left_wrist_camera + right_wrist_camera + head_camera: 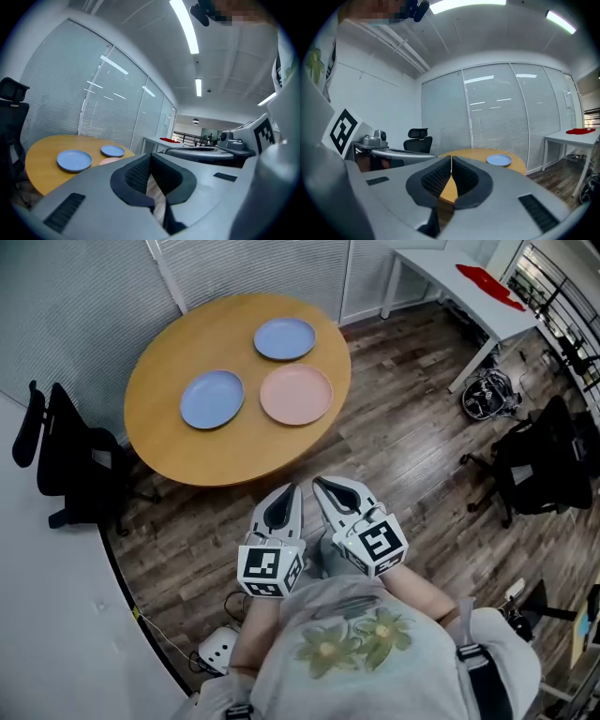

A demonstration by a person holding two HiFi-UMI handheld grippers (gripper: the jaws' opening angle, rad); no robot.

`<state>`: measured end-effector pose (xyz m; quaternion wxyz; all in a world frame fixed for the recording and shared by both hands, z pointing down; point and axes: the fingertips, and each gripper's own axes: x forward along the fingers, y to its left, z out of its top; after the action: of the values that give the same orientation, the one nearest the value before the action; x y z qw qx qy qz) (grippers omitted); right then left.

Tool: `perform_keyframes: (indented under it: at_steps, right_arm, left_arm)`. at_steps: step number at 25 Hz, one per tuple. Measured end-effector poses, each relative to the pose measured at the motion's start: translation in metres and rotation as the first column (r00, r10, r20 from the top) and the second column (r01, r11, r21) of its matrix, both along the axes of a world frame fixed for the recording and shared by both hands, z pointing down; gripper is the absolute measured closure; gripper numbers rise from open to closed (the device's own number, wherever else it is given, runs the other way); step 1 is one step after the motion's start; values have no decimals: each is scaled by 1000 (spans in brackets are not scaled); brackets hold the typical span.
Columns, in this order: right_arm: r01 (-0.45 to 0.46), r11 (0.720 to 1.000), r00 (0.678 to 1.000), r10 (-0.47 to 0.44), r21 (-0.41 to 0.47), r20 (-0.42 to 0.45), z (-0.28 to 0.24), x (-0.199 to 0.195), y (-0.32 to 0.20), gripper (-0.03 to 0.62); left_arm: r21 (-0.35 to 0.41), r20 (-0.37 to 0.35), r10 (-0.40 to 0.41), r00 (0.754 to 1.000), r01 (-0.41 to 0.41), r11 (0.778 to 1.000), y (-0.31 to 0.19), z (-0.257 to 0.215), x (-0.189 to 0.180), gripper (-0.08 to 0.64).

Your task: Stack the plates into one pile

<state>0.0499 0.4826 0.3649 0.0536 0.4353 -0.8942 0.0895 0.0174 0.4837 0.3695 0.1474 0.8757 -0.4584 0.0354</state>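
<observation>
Plates, three in all, lie unstacked on the round wooden worktop (187, 451). The left blue plate (212, 398) and the pink plate (296, 394) sit just beside each other. The far blue plate (284, 337) lies just beyond, over the gap between them. None overlaps another.

The left claw (289, 491) and the right claw (323, 486) are held side by side close to the person's body. They are over the plank floor (394, 456), short of the worktop's near edge and well apart from every plate, tips pointing towards the worktop. Each claw is fully closed with nothing between its jaws.

In the left gripper view the plates lie ahead and to the left of the closed tips. In the right gripper view one blue plate shows ahead and to the right.
</observation>
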Motion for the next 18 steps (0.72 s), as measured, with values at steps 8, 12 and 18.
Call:
perform_keyframes:
  at_steps: [8,12,18]
  right_arm:
    - [21,1000,1000,-21,-19,3,8,23,-72,551]
    - [37,999,999,-37,-24,7,7,31,-107,551]
    - [50,999,999,-50,-19,1,12,58,-157,551]
  left_arm:
    - [-20,24,-43,999,44,999,-68,5,13,541]
    - [-21,34,-69,997,69,997,-103,3,17,541]
    - [-19,39,-101,994,102,995,-152,8,37,541]
